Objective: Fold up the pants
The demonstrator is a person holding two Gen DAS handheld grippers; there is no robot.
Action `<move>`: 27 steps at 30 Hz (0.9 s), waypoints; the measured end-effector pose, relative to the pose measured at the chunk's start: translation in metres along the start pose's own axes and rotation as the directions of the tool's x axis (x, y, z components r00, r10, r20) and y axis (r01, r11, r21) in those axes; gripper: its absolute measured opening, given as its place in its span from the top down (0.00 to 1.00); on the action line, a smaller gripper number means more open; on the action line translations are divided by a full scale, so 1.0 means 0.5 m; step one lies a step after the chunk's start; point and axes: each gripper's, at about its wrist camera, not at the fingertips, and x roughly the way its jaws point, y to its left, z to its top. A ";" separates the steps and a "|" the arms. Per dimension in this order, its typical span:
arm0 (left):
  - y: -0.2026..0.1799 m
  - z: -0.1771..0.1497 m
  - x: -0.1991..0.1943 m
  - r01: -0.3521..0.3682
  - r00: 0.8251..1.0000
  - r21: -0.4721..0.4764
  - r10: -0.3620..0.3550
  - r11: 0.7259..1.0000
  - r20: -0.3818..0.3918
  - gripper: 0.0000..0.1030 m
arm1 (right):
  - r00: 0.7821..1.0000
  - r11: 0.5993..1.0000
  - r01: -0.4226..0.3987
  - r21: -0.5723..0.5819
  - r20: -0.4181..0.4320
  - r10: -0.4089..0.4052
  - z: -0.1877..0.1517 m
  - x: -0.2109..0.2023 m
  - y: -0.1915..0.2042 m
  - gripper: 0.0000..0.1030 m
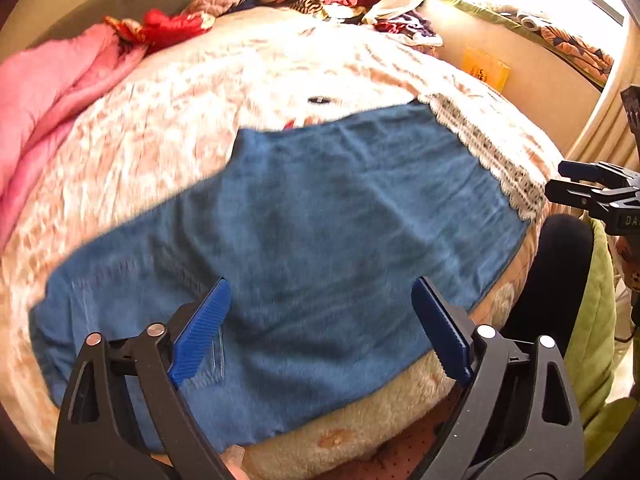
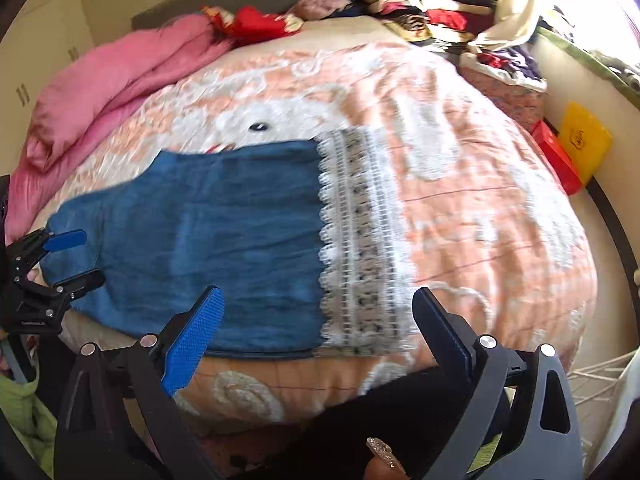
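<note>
The pants (image 1: 304,216) are blue denim with a white lace hem (image 2: 356,240). They lie flat on the bed (image 2: 480,200), along its near edge, with the lace end toward the right side of the bed. The denim appears folded lengthwise into one broad band.

The left gripper (image 1: 320,324) hangs above the waist end of the pants, near the near edge of the bed. Its jaws stand wide. Nothing is between them, and its blue pads (image 1: 202,330) are clear of the cloth.

The right gripper (image 2: 316,332) hangs above the near edge of the bed at the lace hem. Its jaws also stand wide and hold nothing.

Each gripper shows at the rim of the other's view, well apart along the near edge.

A pink quilt (image 2: 112,80) lies bunched along the left edge of the bed. A red cloth (image 2: 256,20) lies at the far left corner. Folded clothes (image 2: 420,0) are stacked at the far right corner. A yellow box (image 2: 584,140) stands against the wall past the right edge.

A fingernail (image 2: 384,452) shows at the bottom of the right view.
</note>
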 end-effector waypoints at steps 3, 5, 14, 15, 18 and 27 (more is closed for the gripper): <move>-0.015 0.030 0.001 0.005 1.000 0.029 -0.005 1.000 0.011 0.16 | 1.000 0.999 0.017 0.036 0.022 -0.018 -0.008 -0.019 -0.029 0.08; -0.026 0.051 0.006 0.009 1.000 0.049 -0.010 0.999 0.014 0.16 | 0.999 0.998 0.020 0.058 0.028 -0.021 -0.008 -0.025 -0.045 0.08; -0.080 0.155 0.055 0.059 0.998 0.107 -0.060 0.992 0.000 0.09 | 0.999 0.992 0.022 0.126 0.021 -0.025 -0.021 -0.015 -0.087 0.08; -0.086 0.169 0.067 0.067 0.998 0.115 -0.067 0.991 -0.010 0.09 | 1.000 0.991 0.020 0.130 0.019 -0.023 -0.022 -0.012 -0.089 0.08; -0.100 0.195 0.098 0.079 0.997 0.138 -0.075 0.987 -0.035 0.09 | 1.000 0.989 0.008 0.146 0.007 -0.009 -0.026 0.003 -0.092 0.08; -0.131 0.260 0.188 0.107 0.992 0.181 -0.092 0.978 -0.091 0.09 | 1.000 0.982 -0.014 0.191 -0.017 0.017 -0.029 0.044 -0.101 0.08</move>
